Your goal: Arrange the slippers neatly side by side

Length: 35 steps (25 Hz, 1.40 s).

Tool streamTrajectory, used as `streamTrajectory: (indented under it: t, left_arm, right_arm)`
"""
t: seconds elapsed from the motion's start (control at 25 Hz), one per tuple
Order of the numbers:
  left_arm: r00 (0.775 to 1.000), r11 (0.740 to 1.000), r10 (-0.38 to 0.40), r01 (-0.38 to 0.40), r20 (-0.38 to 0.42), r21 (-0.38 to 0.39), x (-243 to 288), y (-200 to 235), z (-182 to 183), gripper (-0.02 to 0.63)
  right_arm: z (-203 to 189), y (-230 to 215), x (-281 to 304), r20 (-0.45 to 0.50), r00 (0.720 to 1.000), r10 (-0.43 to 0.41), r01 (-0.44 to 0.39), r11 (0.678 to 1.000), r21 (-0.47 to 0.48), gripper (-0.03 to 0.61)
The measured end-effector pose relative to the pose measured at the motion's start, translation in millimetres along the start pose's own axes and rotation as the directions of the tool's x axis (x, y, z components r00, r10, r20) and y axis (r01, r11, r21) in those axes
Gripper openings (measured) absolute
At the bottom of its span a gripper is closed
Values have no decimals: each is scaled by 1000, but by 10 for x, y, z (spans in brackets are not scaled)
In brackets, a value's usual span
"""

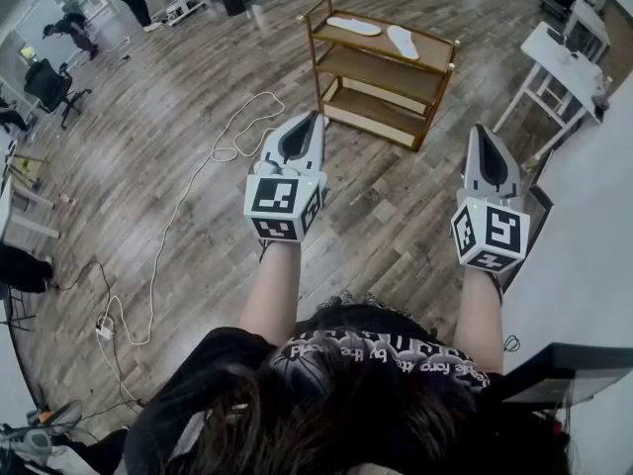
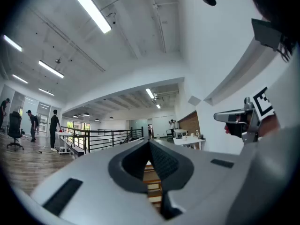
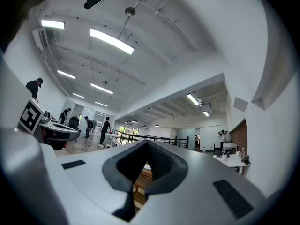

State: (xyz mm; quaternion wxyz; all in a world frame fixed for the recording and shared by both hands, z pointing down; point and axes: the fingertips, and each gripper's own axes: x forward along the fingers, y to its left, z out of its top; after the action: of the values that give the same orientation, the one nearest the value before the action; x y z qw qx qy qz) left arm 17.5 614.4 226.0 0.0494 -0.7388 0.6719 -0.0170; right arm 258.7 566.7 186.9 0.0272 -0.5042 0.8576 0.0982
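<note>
Two white slippers lie on the top board of a wooden shoe rack [image 1: 374, 46] ahead of me: one [image 1: 354, 26] at the back left, the other [image 1: 403, 41] to its right, angled apart from it. My left gripper [image 1: 316, 118] is held in the air short of the rack, jaws together and holding nothing. My right gripper [image 1: 480, 130] hovers level with it to the right, also shut and empty. In both gripper views the jaw tips [image 2: 150, 142] [image 3: 148, 143] meet, and bits of the wooden rack [image 2: 153, 181] [image 3: 140, 183] show in the gap below them.
A white cable [image 1: 214, 154] snakes over the wood floor to a power strip [image 1: 104, 331] at the left. A white table [image 1: 562, 59] stands right of the rack. A white wall runs along the right. A black office chair [image 1: 47, 81] and people are far back left.
</note>
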Motion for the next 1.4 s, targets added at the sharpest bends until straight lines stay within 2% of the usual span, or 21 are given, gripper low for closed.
streamTrajectory:
  t: [0.88, 1.24, 1.4]
  left_arm:
    - [999, 999, -44, 44, 3, -29, 7, -31, -41, 2]
    - [999, 998, -53, 52, -8, -41, -7, 145, -123, 2]
    - [998, 997, -58, 57, -10, -44, 8, 254, -182, 2]
  right_arm:
    - [-105, 32, 59, -33, 999, 11, -11, 1000, 10, 3]
    - [-198, 146, 152, -51, 998, 27, -24, 997, 67, 3]
    - [-255, 196, 225, -56, 998, 14, -10, 998, 62, 3]
